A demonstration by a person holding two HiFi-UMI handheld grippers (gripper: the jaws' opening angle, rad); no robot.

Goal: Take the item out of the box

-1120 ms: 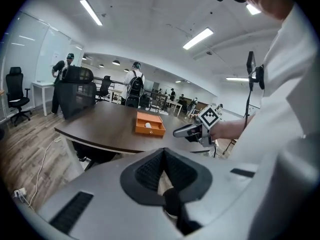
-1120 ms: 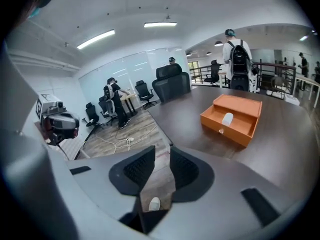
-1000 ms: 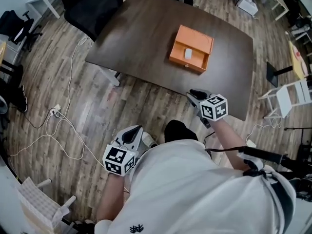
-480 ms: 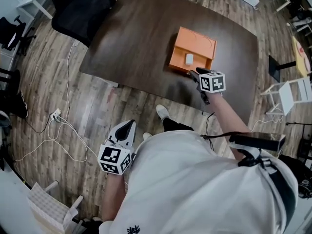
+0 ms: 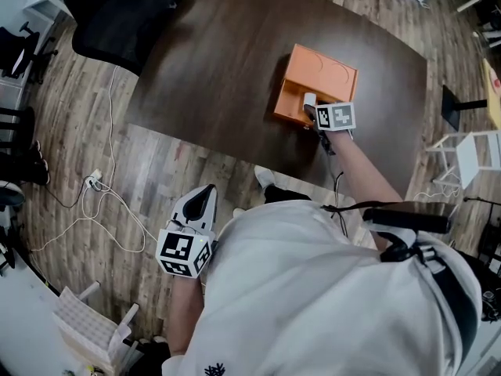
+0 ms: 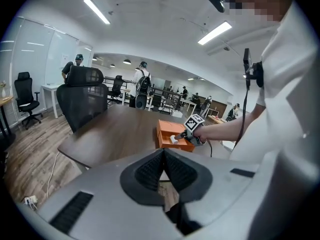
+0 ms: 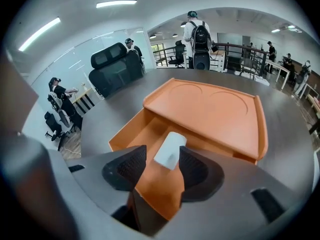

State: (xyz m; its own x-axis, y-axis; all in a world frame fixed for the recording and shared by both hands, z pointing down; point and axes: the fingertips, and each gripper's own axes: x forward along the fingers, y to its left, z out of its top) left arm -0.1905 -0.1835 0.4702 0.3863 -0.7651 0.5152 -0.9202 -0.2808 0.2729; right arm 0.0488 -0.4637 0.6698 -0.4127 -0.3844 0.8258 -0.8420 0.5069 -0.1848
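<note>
An orange box (image 5: 317,77) lies open on the dark table (image 5: 211,69), its lid folded back. A small white item (image 7: 170,149) rests in the box's tray. My right gripper (image 5: 311,108) reaches into the tray, and its jaws are opening with the white item (image 5: 310,99) between them; the pads (image 7: 131,166) stand beside it without pressing. My left gripper (image 5: 202,202) hangs low over the wood floor, well short of the table, shut and empty. In the left gripper view its pads (image 6: 150,170) meet, with the box (image 6: 166,132) far ahead.
A black office chair (image 5: 117,10) stands at the table's far left corner. Cables (image 5: 102,202) lie on the floor to the left. A white chair (image 5: 477,151) is at the right, a white rack (image 5: 86,319) at the lower left. People stand far off.
My right gripper has moved forward from the table's near edge into the open box, around the white item. The left gripper has stayed low at my side.
</note>
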